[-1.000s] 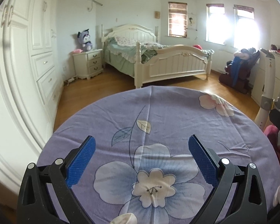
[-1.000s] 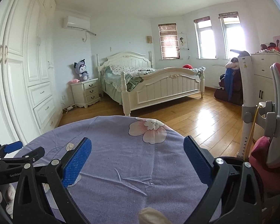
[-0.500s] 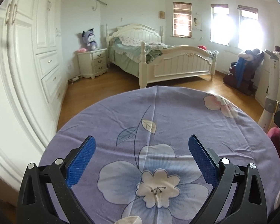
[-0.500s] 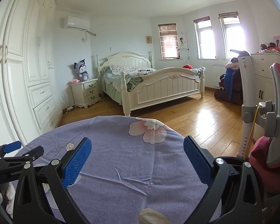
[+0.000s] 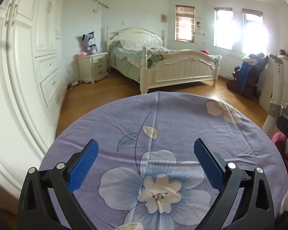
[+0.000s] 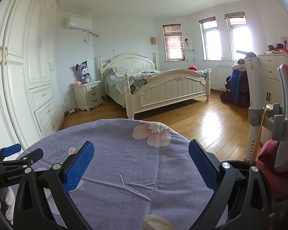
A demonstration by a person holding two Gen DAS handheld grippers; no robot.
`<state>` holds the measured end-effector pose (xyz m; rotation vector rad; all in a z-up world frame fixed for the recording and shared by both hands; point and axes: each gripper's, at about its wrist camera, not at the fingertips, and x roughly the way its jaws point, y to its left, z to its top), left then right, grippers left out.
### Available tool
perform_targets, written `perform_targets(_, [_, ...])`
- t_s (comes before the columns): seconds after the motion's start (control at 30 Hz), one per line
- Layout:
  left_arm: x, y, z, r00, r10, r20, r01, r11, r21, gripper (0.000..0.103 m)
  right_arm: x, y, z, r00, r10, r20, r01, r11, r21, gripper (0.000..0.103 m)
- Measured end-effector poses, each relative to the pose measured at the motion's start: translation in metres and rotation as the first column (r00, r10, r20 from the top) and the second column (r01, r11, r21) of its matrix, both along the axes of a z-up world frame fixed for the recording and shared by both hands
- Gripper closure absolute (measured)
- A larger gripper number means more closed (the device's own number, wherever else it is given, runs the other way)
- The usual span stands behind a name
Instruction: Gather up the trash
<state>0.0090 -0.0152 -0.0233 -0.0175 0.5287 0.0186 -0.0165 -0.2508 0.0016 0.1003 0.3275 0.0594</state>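
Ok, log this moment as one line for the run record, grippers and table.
left gripper: open, holding nothing | right gripper: open, holding nothing | both over floral tablecloth | pale object at lower frame edge, unidentifiable

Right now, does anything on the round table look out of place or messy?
Nothing is spilled or damaged. The floral tablecloth lies creased, and a pale crumpled wad sits at its near edge, cut off by the frame. Both hand-held grippers are open and empty.
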Motion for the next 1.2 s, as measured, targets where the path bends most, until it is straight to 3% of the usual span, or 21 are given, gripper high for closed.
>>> perform_targets(1.2, [-0.0041, 0.0016, 0.0051, 1.000, 0.016, 0.020, -0.016, 1.000, 0.015, 0.005, -0.0004, 0.0014, -0.0014, 1.000, -0.003, -0.001, 0.003, 1.000, 0.015, 0.005])
